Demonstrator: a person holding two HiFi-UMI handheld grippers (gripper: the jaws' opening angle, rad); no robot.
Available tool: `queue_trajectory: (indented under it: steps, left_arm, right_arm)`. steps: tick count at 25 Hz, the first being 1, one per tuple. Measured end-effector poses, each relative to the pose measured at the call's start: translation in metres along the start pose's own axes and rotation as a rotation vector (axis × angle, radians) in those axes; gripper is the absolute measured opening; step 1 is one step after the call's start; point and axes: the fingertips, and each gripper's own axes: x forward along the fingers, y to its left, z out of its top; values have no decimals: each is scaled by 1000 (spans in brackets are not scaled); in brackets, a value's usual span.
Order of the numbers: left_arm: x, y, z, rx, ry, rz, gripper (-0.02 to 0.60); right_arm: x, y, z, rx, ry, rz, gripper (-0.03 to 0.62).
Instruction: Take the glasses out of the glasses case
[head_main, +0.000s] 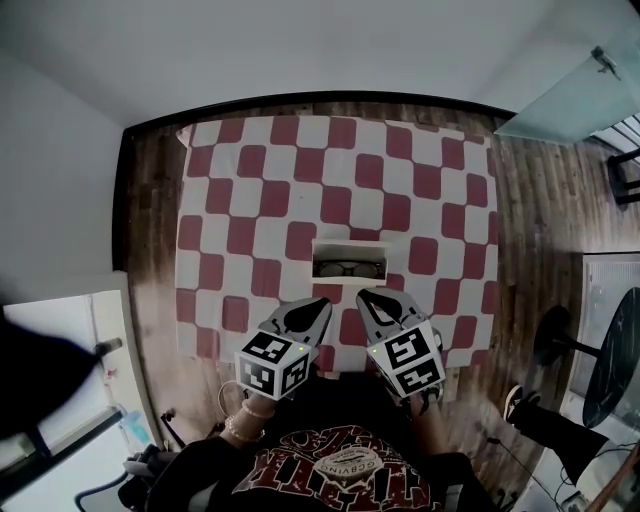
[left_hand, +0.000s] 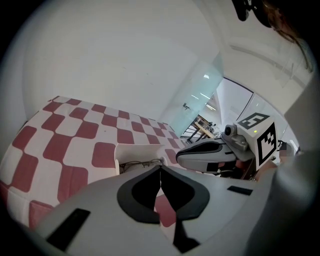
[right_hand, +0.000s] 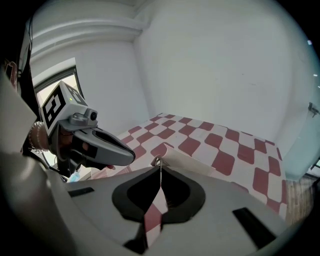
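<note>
Well, glasses (head_main: 349, 268) sit in open case (head_main: 349, 247), untaken; my L gripper (head_main: 322, 302) & R gripper (head_main: 362, 294) pressed together, empty.

I have a square table (head_main: 250, 180) in front of me, covered edge to edge by a cloth of red and white checks. It stands on a dark wooden plank floor (head_main: 540, 220). Directly on the cloth lies a white rectangular glasses case (head_main: 349, 248), with its lid open. It sits toward the table's near edge, about midway across the table's width, with its long side parallel to that edge.
</note>
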Motion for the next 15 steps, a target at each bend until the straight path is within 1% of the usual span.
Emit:
queue_trajectory:
  steps: [4, 7, 12, 15]
  left_arm:
    - [1, 4, -6, -18, 12, 0, 9]
    - [1, 6, -10, -29, 17, -1, 9]
    - [3, 12, -13, -42, -2, 17, 9]
    - [4, 12, -16, -36, 10, 12, 9]
  right_arm:
    - [8, -5, -6, -18, 10, -35, 20]
    - [16, -10, -8, -79, 22, -64, 20]
    - [31, -10, -12, -152, 65, -55, 20]
    - [38, -11, -15, -190, 93, -58, 20]
